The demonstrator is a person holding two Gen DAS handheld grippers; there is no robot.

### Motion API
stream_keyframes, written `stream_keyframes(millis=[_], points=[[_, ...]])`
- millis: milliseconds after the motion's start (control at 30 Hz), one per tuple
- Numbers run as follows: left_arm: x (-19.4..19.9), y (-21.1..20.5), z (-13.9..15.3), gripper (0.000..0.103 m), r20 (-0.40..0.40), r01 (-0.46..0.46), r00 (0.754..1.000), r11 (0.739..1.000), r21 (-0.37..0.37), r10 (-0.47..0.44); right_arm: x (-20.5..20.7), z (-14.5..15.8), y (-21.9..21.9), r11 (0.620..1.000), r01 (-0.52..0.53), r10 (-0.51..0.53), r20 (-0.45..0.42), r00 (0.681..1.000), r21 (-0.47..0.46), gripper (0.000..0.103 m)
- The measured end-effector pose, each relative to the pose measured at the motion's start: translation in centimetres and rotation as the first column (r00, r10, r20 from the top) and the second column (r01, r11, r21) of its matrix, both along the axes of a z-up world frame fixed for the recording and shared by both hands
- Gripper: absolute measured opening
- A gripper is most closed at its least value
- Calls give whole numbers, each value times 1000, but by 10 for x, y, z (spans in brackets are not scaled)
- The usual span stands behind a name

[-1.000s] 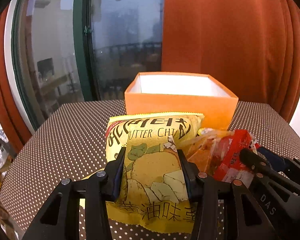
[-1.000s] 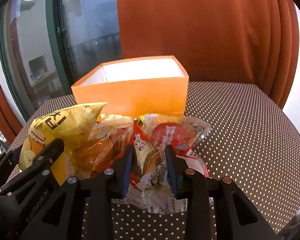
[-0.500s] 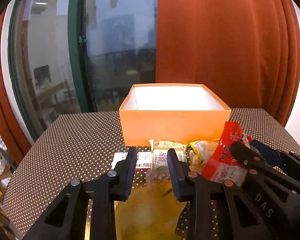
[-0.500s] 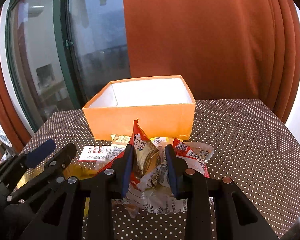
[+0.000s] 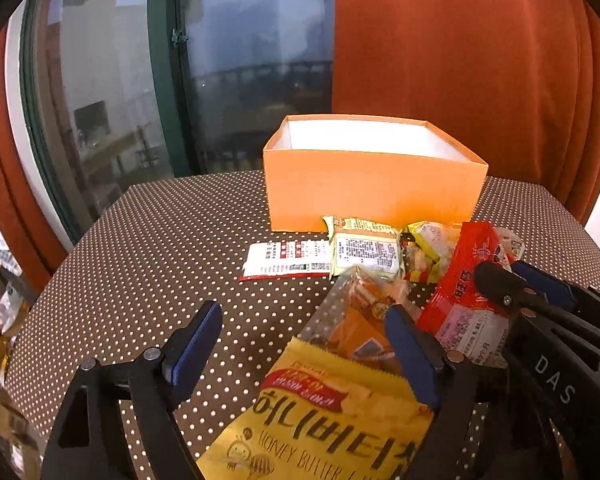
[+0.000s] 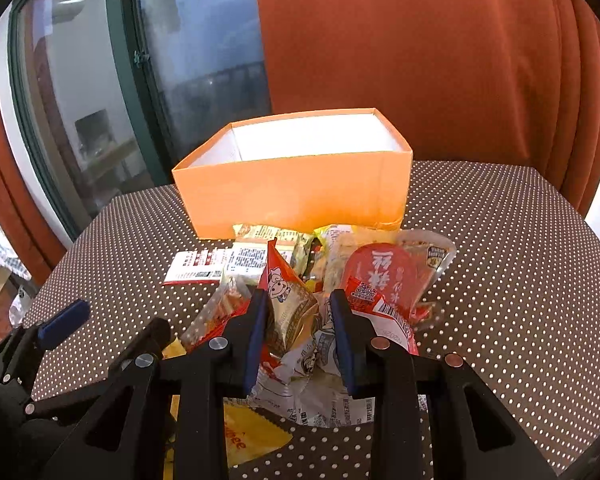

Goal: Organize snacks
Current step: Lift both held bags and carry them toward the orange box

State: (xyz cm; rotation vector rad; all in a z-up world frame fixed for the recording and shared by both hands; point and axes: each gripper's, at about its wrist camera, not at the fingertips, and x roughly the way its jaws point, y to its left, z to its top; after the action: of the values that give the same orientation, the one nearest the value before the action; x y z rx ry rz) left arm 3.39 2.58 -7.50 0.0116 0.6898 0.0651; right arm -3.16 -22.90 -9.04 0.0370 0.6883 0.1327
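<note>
Snacks, yellow "HONEY BUTTER" chip bag (image 5: 324,428) under spread left tongs (image 5: 308,356)

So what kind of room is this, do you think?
Probably a home living or dining corner: a polka-dot covered table beside a large green-framed window, with orange curtains behind.

One orange box (image 5: 372,188). One yellow chip bag (image 5: 332,420). Two hand-held grippers. Small snack packets heaped together; exact count cannot be determined.
</note>
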Motion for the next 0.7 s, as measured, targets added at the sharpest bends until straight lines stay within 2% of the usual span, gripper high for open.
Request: stream_keyframes(millis=[400, 633, 700], points=[[-31, -12, -22, 98, -33, 54, 998, 999, 7, -53, -32, -13, -4, 999, 41, -41, 1, 999, -19, 34], [-36, -7, -41, 97, -96, 48, 994, 999, -1, -47, -42, -22, -6, 997, 65, -65, -11, 998, -31, 34], [-35, -6, -47, 87, -120, 50, 991, 999, -18, -52, -43, -23, -5, 997, 66, -66, -13, 998, -37, 34]])
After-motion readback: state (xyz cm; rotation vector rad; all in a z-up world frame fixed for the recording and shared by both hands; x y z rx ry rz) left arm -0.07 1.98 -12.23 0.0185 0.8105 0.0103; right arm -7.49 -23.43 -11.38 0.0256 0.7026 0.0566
